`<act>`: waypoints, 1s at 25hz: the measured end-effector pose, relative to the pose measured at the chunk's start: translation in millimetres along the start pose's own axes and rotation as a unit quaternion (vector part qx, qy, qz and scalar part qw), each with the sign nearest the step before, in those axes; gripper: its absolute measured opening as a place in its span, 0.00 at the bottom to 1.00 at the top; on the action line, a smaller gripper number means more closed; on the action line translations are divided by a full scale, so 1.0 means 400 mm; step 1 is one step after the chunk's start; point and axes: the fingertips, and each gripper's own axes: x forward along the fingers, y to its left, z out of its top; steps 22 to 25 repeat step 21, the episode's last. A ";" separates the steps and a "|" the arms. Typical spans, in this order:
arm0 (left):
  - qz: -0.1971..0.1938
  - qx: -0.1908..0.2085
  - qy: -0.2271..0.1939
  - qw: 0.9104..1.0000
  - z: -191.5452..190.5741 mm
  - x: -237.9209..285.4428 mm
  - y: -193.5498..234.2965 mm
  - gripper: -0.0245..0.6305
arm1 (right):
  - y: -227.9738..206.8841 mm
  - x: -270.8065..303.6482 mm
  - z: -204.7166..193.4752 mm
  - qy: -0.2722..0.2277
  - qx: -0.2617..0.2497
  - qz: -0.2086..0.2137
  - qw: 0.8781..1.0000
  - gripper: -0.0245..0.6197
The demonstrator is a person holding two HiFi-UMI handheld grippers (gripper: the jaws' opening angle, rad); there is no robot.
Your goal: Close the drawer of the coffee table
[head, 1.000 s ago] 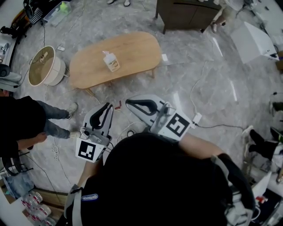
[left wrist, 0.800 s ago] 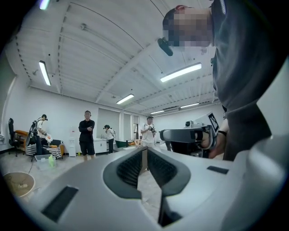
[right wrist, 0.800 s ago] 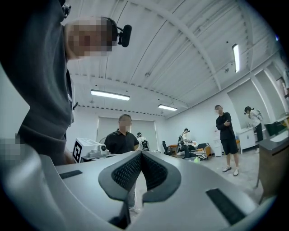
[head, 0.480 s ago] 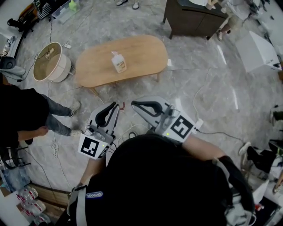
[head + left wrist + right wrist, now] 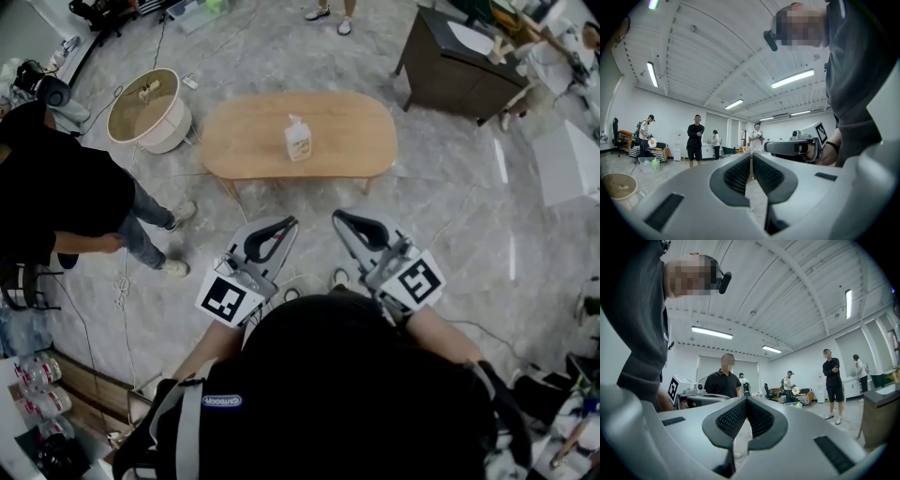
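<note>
The oval wooden coffee table [image 5: 328, 122] stands on the marble floor ahead of me, with a small pump bottle [image 5: 298, 141] upright on its top. No drawer shows from above. My left gripper [image 5: 292, 223] and right gripper [image 5: 338, 217] are held side by side in the air, short of the table's near edge and pointing toward it. Both are shut with nothing between the pads. The left gripper view shows its jaws [image 5: 751, 157] pressed together and the right gripper [image 5: 792, 147] alongside. In the right gripper view the jaws [image 5: 746, 401] are likewise together.
A round beige tub [image 5: 150, 111] stands left of the table and a dark cabinet [image 5: 459, 61] at the back right. A person in black [image 5: 56, 197] stands at my left. Other people stand farther off. Cables lie on the floor near my feet.
The head view has swung round, so the table and both grippers now sit more centred and square ahead. Both grippers stay shut and empty.
</note>
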 end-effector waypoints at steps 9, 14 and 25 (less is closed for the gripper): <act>0.015 0.000 0.020 1.000 -0.018 -0.033 0.059 0.07 | 0.011 0.046 -0.032 0.020 -0.017 0.019 0.999 0.05; 0.014 0.000 0.022 1.000 -0.016 -0.039 0.049 0.07 | 0.029 0.034 -0.028 0.019 -0.013 0.020 1.000 0.05; 0.018 -0.004 0.020 1.000 -0.012 -0.032 0.059 0.07 | 0.031 0.041 -0.035 0.018 -0.016 0.028 0.999 0.05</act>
